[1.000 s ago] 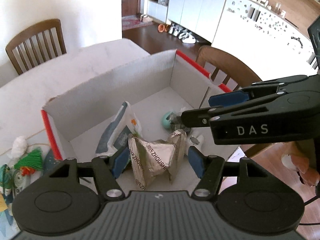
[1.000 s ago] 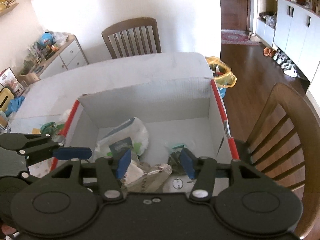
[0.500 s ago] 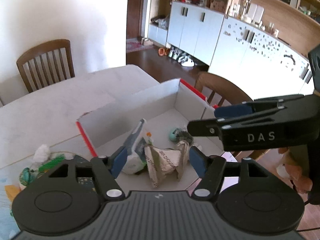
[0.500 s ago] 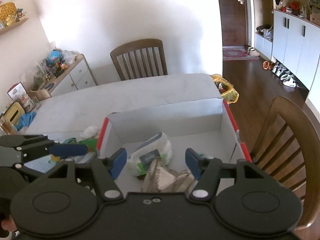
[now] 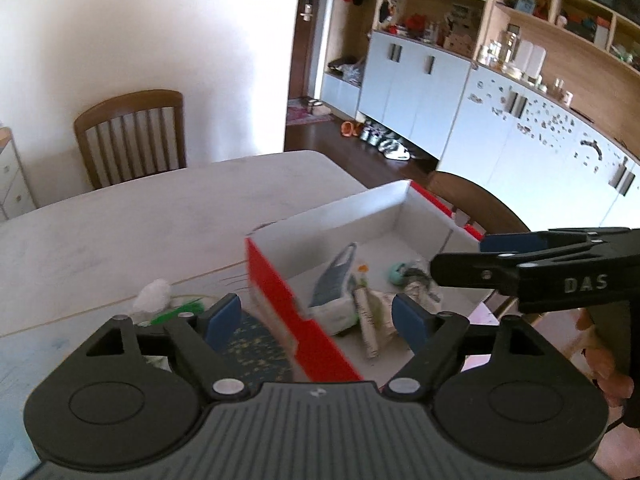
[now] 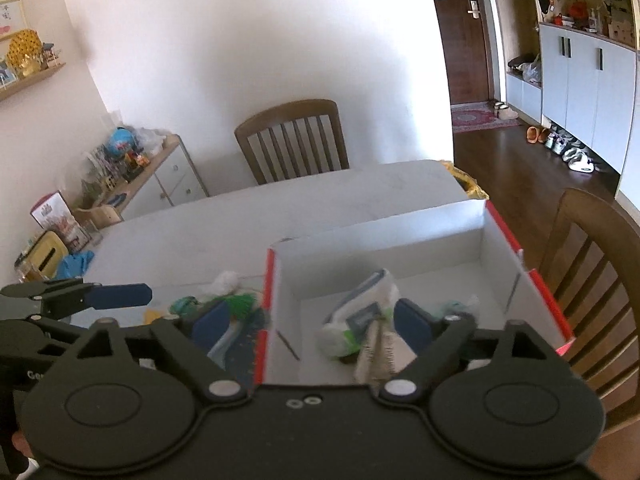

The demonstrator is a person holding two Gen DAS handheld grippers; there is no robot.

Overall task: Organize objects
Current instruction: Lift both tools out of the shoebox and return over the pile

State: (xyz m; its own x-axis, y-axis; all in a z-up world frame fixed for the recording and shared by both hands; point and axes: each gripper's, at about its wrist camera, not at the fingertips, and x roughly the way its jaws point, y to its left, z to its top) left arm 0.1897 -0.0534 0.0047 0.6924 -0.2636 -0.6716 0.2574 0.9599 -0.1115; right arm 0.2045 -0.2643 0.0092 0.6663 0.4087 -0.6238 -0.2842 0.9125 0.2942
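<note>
Both grippers hang above the table with nothing between their pads: the left gripper (image 5: pixel 316 318) and the right gripper (image 6: pixel 312 324) each have their jaws opening wide and empty. The crinkled foil packet (image 5: pixel 370 320) and the white pouch (image 5: pixel 334 292) already lie in the red-edged cardboard box (image 5: pixel 280 292), just ahead of the left gripper and a little to its right, so the step in hand looks like going for the next loose item. Those sit left of the box and just beyond the left finger: a green tassel (image 5: pixel 180 306) and a white fluffy ball (image 5: pixel 154 294). To do it well, clear the box wall, keep the jaws wide, come down over one item, and avoid the other gripper close alongside. The pale table (image 5: pixel 140 224) stands in a dining room with wooden chairs, white cabinets and dark wood floor.
</note>
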